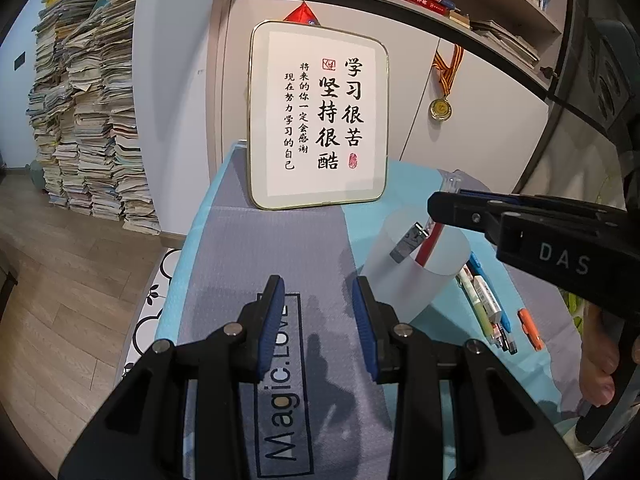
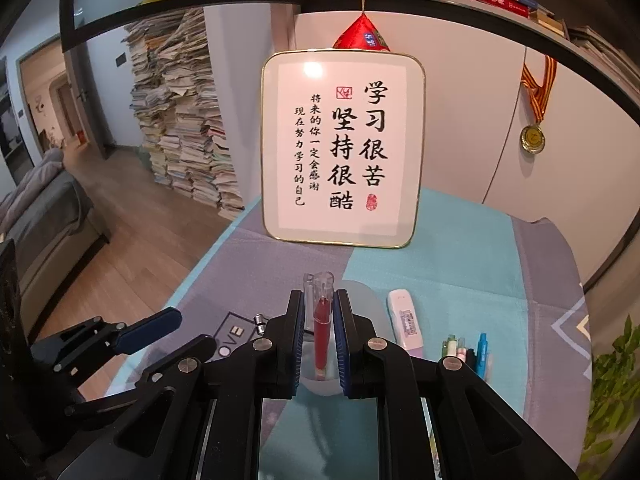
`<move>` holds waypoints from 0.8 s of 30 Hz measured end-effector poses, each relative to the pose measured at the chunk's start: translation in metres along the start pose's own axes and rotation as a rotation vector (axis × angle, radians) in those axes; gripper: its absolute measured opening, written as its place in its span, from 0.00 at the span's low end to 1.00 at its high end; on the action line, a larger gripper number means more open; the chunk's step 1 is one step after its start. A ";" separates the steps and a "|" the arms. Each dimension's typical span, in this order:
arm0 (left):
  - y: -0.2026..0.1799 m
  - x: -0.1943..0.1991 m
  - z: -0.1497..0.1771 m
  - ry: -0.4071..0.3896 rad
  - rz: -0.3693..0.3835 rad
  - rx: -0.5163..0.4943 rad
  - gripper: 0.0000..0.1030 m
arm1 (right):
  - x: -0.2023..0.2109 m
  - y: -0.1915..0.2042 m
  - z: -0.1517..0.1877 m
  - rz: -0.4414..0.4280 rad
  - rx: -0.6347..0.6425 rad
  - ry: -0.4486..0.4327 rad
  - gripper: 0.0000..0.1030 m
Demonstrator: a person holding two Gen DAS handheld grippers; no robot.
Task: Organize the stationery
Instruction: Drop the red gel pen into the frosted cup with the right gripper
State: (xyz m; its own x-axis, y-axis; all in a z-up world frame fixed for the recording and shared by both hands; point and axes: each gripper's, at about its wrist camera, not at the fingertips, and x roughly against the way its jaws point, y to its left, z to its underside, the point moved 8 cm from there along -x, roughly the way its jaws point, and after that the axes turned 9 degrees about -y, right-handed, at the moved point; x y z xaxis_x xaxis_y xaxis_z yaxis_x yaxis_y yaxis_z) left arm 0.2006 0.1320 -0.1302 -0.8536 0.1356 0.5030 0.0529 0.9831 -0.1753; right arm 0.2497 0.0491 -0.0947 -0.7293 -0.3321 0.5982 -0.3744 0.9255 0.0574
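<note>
So the right claw [image 2: 319, 334] is clamped narrow on a red pen [image 2: 322, 334] with a clear cap, and it's holding it right over the frosted pen cup [image 1: 416, 256], pen pointing down into the mouth. There's already something in that cup, a grey metal-looking piece [image 1: 405, 246] leaning on the rim; through the frosted wall I honestly can't tell what it is.

The left claw [image 1: 320, 320] is partly open with nothing between its blue pads, hanging over the grey part of the cloth with the "Magic.Love" print [image 1: 282, 392], just beside the cup on its left.

Stuff around: the rest of the pens [image 1: 486, 308] lie in a loose bunch on the tabletop [image 2: 460, 280] just right of the cup, green, white and blue ones, with an orange marker [image 1: 530, 328] a bit apart toward the right edge. A white correction-tape thing [image 2: 406, 322] with a barcode sits between the cup and the bunch in the right wrist view.

At the back edge, a gold-rimmed framed calligraphy board [image 2: 342, 148] leans against the white cabinet, well behind the cup. A medal [image 2: 532, 138] on a striped ribbon hangs on the cabinet, a red ornament [image 2: 362, 36] dangles above the frame. Huge stacks of books [image 1: 88, 120] on the floor off the left edge.
</note>
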 end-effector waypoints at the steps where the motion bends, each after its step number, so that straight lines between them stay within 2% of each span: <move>1: 0.000 0.000 0.000 0.001 -0.001 0.000 0.32 | 0.001 0.000 0.000 -0.006 -0.006 -0.001 0.15; 10: -0.008 0.008 -0.002 -0.006 -0.002 -0.023 0.32 | 0.017 0.003 -0.006 -0.044 -0.027 -0.038 0.16; 12: -0.012 0.011 -0.002 -0.011 0.000 -0.029 0.32 | 0.022 0.004 -0.006 -0.045 -0.023 -0.043 0.25; 14: -0.016 0.015 -0.002 -0.016 0.000 -0.038 0.32 | 0.027 0.003 -0.007 -0.056 -0.030 -0.056 0.43; 15: -0.017 0.016 -0.002 -0.017 0.000 -0.040 0.32 | 0.031 0.003 -0.008 -0.060 -0.035 -0.068 0.44; 20: -0.027 0.023 -0.002 -0.023 0.005 -0.055 0.32 | 0.055 -0.004 -0.012 -0.030 -0.037 -0.142 0.44; 24: -0.041 0.026 0.000 -0.022 0.026 -0.077 0.32 | 0.072 -0.020 -0.010 0.026 -0.051 -0.197 0.44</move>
State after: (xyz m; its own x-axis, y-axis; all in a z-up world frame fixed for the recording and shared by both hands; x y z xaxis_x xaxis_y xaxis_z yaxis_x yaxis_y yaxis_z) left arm 0.1761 0.0947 -0.1097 -0.8624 0.1597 0.4804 0.1145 0.9859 -0.1221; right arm 0.2097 0.0083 -0.0449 -0.8382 -0.3329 0.4319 -0.3284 0.9405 0.0874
